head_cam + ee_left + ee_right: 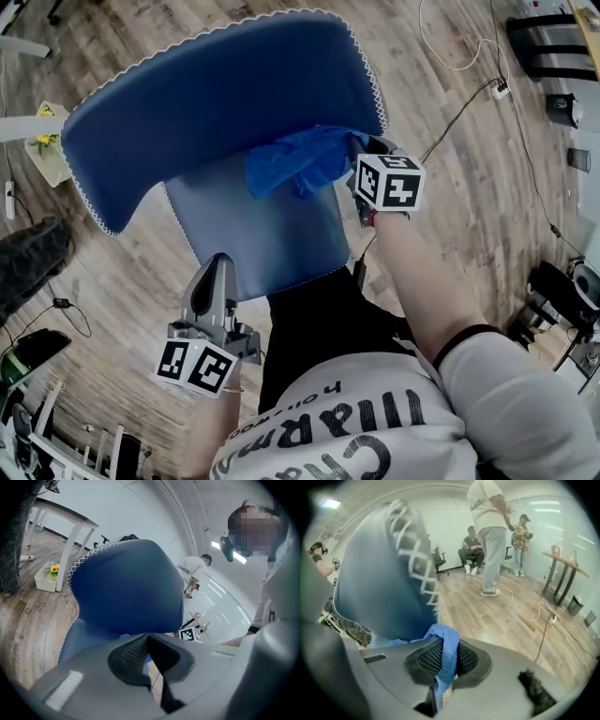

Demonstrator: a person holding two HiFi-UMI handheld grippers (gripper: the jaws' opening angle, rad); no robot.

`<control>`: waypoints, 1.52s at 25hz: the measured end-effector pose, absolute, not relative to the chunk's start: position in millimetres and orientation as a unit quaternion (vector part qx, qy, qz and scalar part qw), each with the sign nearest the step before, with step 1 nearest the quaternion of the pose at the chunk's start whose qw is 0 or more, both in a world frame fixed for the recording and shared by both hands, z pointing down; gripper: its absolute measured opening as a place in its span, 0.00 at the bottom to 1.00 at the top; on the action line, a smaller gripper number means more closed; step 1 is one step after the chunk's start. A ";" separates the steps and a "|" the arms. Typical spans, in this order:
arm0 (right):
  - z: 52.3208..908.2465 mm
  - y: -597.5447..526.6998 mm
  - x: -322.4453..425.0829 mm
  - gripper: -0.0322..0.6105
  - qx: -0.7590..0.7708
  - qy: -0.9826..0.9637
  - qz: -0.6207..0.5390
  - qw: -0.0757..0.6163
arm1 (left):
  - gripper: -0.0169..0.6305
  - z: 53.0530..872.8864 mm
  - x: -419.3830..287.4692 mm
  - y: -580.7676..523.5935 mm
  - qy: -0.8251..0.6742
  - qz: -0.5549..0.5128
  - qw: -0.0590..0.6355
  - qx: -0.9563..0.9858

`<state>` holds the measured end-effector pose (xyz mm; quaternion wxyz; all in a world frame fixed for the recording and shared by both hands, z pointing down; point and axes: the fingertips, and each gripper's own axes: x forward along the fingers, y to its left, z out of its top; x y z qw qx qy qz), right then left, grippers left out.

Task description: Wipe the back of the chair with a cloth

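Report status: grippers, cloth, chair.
Right gripper shut on blue cloth, cloth against chair back. Left gripper shut, empty. Nothing in the way.

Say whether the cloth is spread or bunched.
Bunched: the cloth lies crumpled against the chair back, one fold pinched in the right gripper.

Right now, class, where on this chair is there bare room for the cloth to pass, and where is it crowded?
Bare: the chair back from its left edge across to the cloth; also the seat between the cloth and the shut, empty left gripper. Crowded: the back's right end, where the right gripper clamps the bunched cloth.
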<state>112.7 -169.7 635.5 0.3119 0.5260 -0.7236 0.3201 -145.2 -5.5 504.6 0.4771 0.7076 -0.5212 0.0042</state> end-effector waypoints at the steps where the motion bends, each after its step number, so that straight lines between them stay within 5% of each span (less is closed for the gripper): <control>1: 632.2 -168.6 122.8 0.10 0.533 -0.721 0.319 0.307 | 0.04 501.6 -136.7 -7.2 -0.517 0.004 0.473 0.713; 19: 446.4 -146.9 210.4 0.10 0.537 -0.791 0.187 0.228 | 0.04 378.9 -77.3 -6.5 -0.569 -0.064 0.363 0.735; 27: 336.5 -149.9 138.8 0.10 0.457 -0.858 0.216 0.094 | 0.04 271.3 -149.4 15.5 -0.648 -0.165 0.295 0.683; 38: 133.3 -47.2 21.4 0.10 0.190 -0.967 0.149 -0.080 | 0.04 142.8 -132.8 94.2 -0.606 -0.269 0.218 0.717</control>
